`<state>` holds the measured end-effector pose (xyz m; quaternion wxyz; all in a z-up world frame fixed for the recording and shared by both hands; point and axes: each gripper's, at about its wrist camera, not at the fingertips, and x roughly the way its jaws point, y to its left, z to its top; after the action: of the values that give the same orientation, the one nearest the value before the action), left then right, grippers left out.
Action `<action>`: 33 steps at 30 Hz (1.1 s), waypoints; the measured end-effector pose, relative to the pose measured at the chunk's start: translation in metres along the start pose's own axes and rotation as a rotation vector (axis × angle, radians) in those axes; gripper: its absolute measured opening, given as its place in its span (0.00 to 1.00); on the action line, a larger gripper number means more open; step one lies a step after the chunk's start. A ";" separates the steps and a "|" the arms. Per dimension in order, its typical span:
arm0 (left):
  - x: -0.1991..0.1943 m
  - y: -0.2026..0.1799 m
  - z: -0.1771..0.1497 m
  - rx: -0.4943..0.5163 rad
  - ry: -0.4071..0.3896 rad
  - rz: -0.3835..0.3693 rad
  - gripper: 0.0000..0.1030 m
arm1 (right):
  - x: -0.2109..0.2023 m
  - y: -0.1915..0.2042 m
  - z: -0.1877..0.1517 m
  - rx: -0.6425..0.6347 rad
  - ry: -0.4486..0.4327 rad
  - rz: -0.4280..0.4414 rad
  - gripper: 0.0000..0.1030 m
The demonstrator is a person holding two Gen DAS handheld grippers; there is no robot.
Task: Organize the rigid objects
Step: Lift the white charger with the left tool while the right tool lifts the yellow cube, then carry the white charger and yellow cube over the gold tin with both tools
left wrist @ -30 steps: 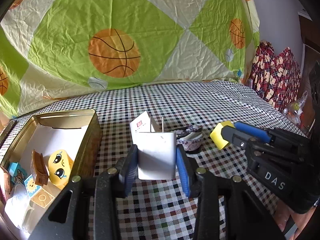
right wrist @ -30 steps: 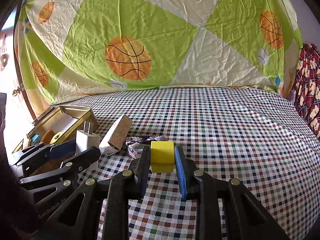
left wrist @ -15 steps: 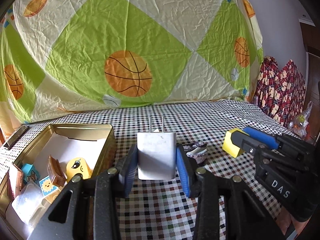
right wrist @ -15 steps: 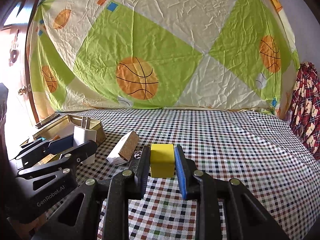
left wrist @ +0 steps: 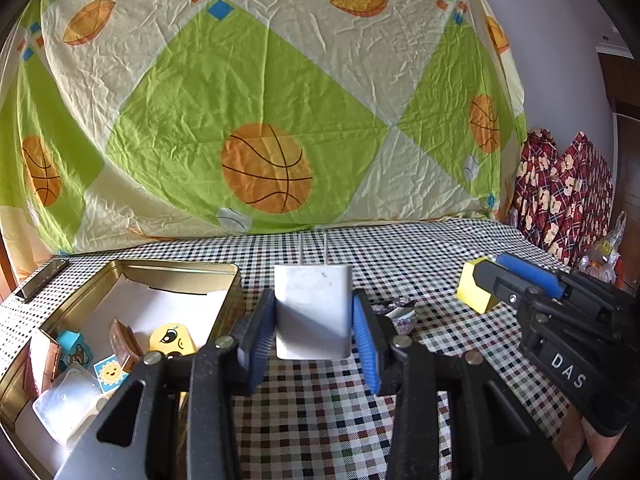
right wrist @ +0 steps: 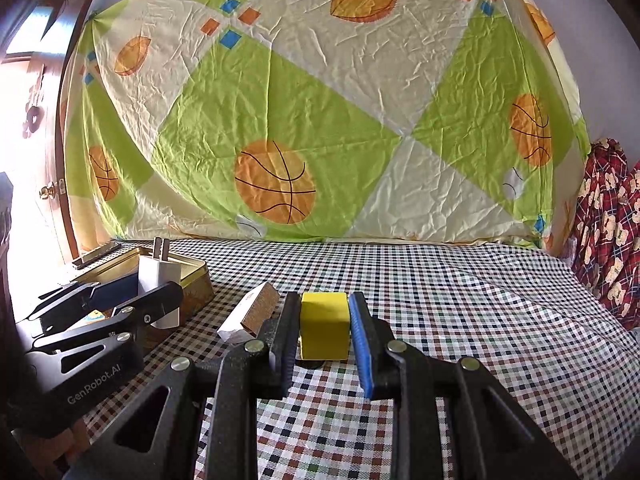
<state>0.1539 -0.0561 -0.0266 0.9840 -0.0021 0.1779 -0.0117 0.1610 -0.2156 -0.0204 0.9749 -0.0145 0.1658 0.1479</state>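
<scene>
My left gripper [left wrist: 314, 330] is shut on a white plug charger [left wrist: 314, 310], prongs up, held above the checked cloth just right of the gold tin [left wrist: 168, 270]. My right gripper [right wrist: 324, 330] is shut on a yellow block [right wrist: 323, 330], also held above the cloth. The right gripper and its block [left wrist: 474, 290] show at the right of the left wrist view. The left gripper with the charger [right wrist: 158, 276] shows at the left of the right wrist view. The tin holds several small toys, among them a yellow face block [left wrist: 172, 338].
A white and brown box [right wrist: 250, 314] lies on the cloth between the grippers. A small patterned piece [left wrist: 400, 310] lies beyond the charger. The tin's lid [left wrist: 40, 280] lies at the far left. A basketball-print sheet [left wrist: 264, 120] hangs behind the table.
Both grippers have risen and levelled out with their objects. The left gripper has shifted with the charger toward the tin. The white and brown box is now hidden behind the charger.
</scene>
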 end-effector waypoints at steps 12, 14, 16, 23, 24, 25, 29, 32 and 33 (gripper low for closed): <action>-0.009 0.005 -0.002 -0.004 -0.028 0.008 0.36 | -0.001 0.002 -0.001 -0.003 0.003 0.017 0.26; -0.011 0.006 -0.002 -0.007 -0.032 0.010 0.36 | -0.002 0.002 -0.001 -0.003 0.003 0.017 0.26; -0.012 0.007 -0.002 -0.010 -0.034 0.011 0.36 | -0.002 0.002 -0.001 -0.002 0.004 0.020 0.26; -0.014 0.009 -0.002 -0.012 -0.037 0.012 0.36 | -0.007 0.006 -0.001 -0.006 0.003 0.031 0.26; -0.014 0.010 -0.002 -0.013 -0.038 0.012 0.36 | -0.007 0.006 -0.001 -0.005 0.003 0.033 0.26; -0.015 0.010 -0.002 -0.013 -0.038 0.012 0.36 | -0.008 0.007 -0.001 -0.006 0.003 0.034 0.26; -0.016 0.010 -0.002 -0.012 -0.038 0.010 0.36 | -0.009 0.008 -0.002 -0.008 0.003 0.040 0.26; -0.016 0.010 -0.002 -0.012 -0.037 0.011 0.36 | -0.010 0.009 -0.002 -0.008 0.004 0.043 0.26; -0.017 0.011 -0.003 -0.013 -0.037 0.010 0.36 | -0.010 0.009 -0.002 -0.008 0.003 0.043 0.26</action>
<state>0.1377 -0.0447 -0.0232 0.9871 -0.0076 0.1595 -0.0054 0.1490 -0.2104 -0.0186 0.9712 -0.0152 0.1669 0.1696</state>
